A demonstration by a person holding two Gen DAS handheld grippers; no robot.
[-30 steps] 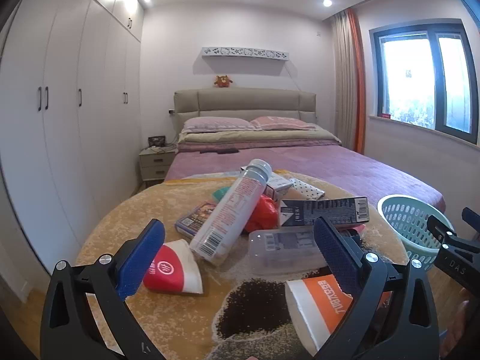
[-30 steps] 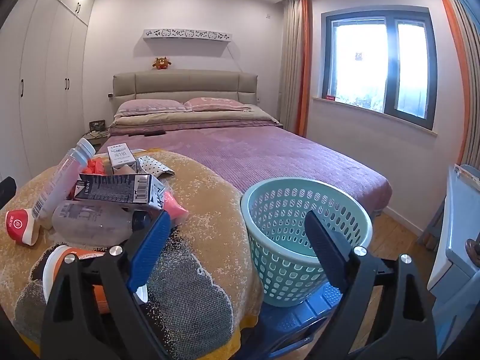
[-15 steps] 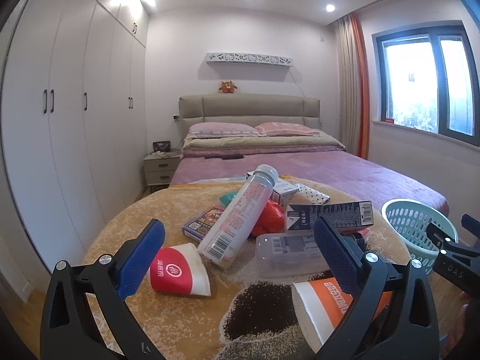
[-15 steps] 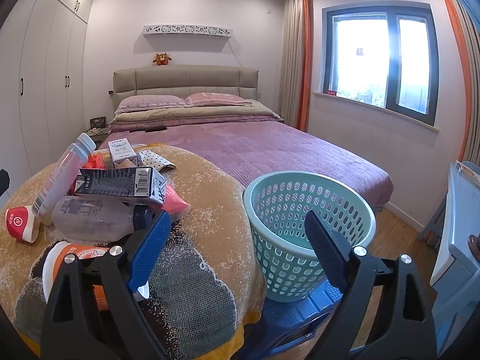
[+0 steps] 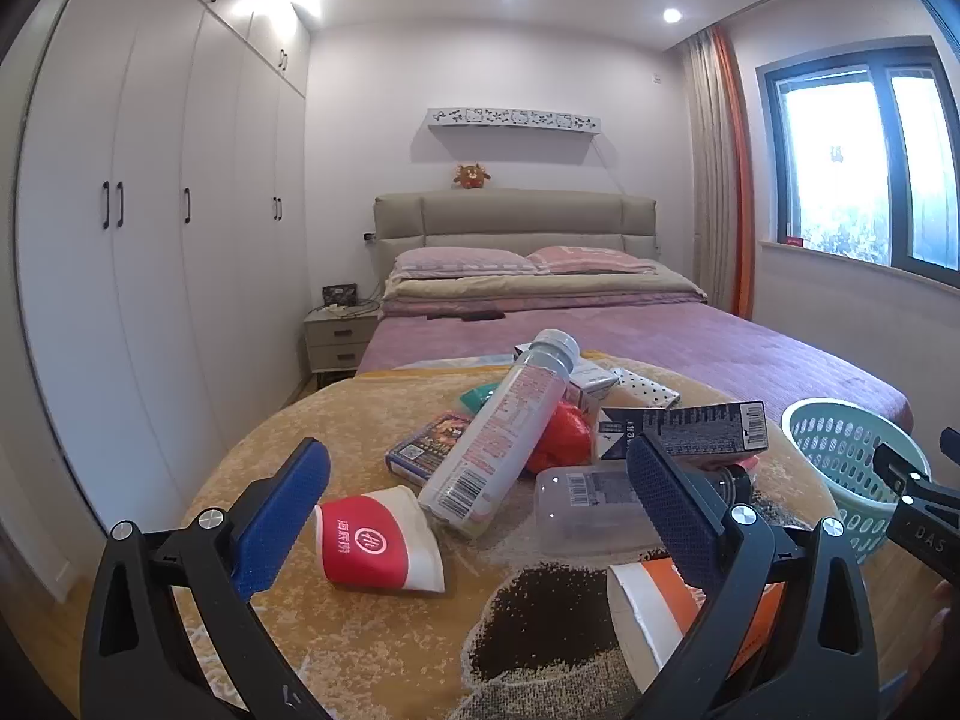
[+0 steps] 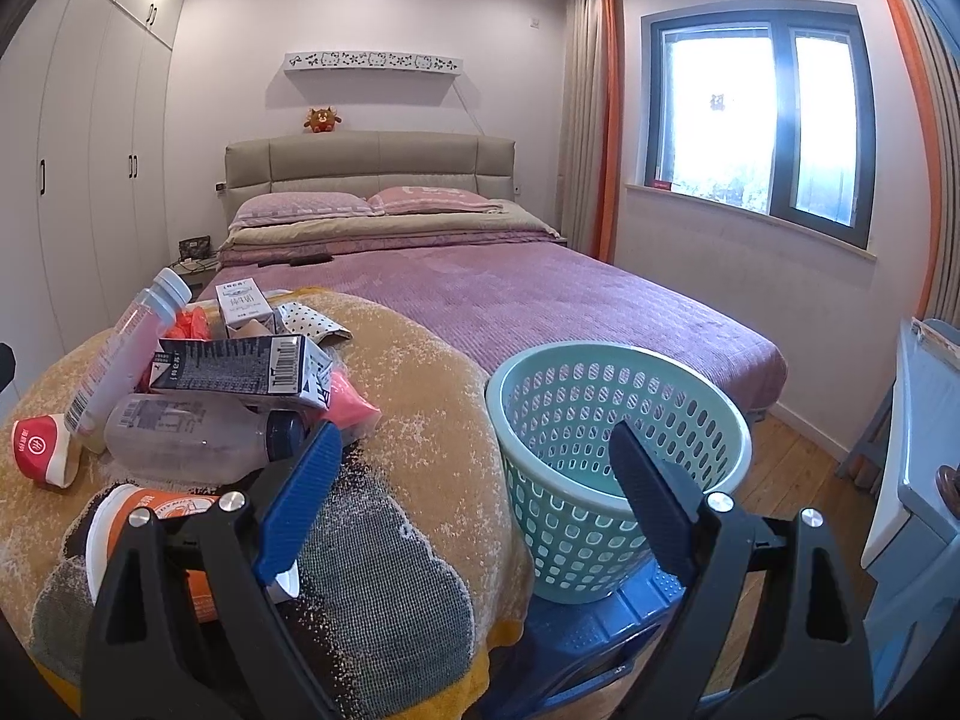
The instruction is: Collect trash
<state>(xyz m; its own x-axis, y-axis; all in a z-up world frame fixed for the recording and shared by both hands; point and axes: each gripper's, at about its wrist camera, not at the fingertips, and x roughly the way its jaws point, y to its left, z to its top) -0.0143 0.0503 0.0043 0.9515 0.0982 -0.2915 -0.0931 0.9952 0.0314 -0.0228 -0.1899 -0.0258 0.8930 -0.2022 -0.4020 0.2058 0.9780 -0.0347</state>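
Both empty and spread wide: left hand-held gripper (image 5: 477,513) over the red cup (image 5: 375,546), right hand-held gripper (image 6: 477,495) near the basket (image 6: 618,474). Trash heaped at mid-desk on a nubbly yellow cloth (image 5: 336,426), nothing binned yet. Likely trouble: slick round bottle (image 5: 501,438) leaning on the pile, apt to roll and topple the black carton (image 5: 684,432) if nudged; soft paper cup apt to crush or skid on the fuzzy cloth; light perforated plastic basket beyond the right edge easily tipped.
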